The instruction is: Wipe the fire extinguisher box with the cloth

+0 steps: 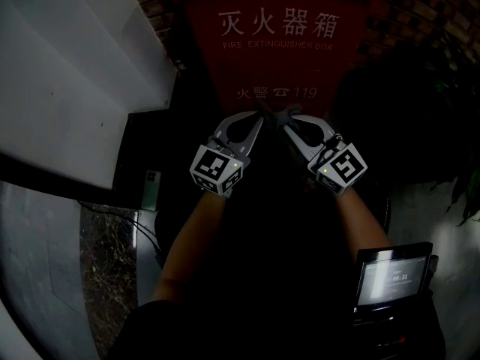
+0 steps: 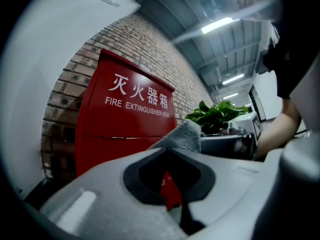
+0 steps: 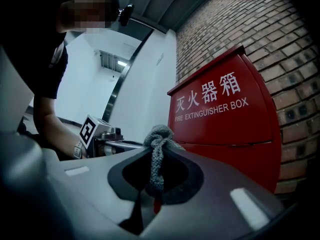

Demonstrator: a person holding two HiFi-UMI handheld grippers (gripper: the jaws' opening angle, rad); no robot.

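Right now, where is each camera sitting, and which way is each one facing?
Head view: on the person's head, facing steeply down at the fire extinguisher box; both forearms, left tongs and right tongs show.
Left gripper view: rides the left tongs, facing the box front; its closed jaws show.
Right gripper view: rides the right tongs, facing the box; its jaws pinch the grey cloth.
Shared: all three show the box and cloth.
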